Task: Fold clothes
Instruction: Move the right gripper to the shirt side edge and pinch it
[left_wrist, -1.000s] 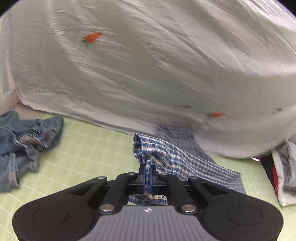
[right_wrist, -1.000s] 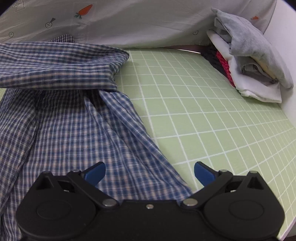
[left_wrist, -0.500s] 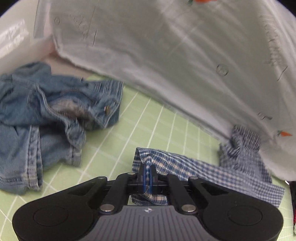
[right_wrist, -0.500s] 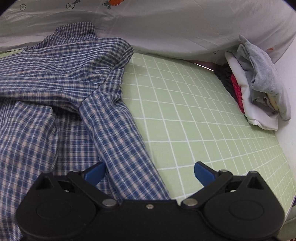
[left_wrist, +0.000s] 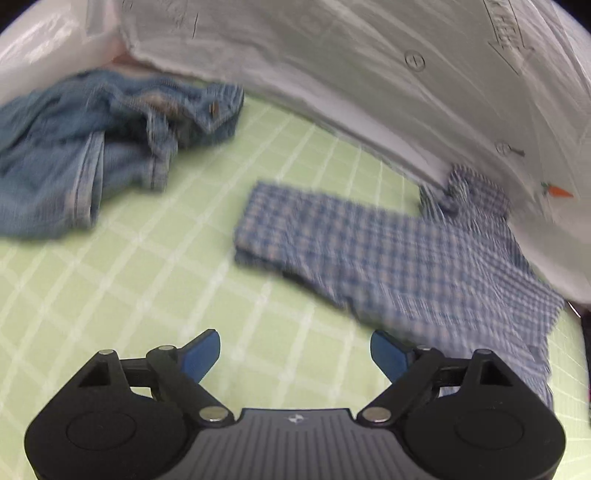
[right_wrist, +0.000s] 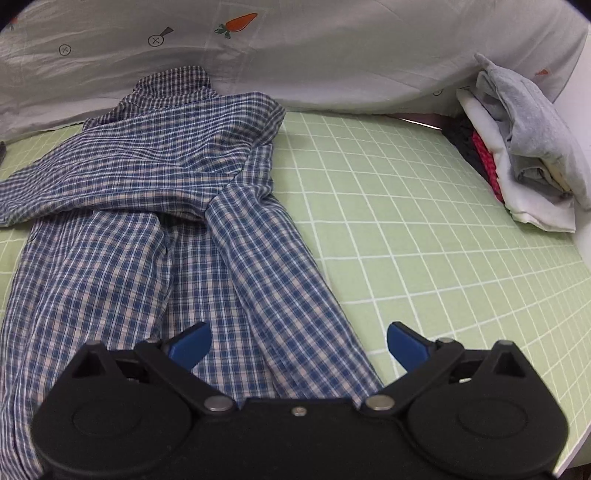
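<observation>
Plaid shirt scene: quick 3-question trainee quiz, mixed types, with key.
1. True or false: the left gripper is clamping the plaid shirt.
2. What lies on the mat far left of the shirt? A) towel B) jeans C) socks
3. Fill in: the right gripper is ____, above the shirt's sleeve.

Key: 1 false; 2 B; 3 open.

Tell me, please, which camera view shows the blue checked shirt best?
The right wrist view: the blue checked shirt fills its left half in sharp focus, collar, body and a sleeve lying flat on the green grid mat. The left wrist view shows the shirt motion-blurred, from the side, with a sleeve stretched out leftward.
</observation>
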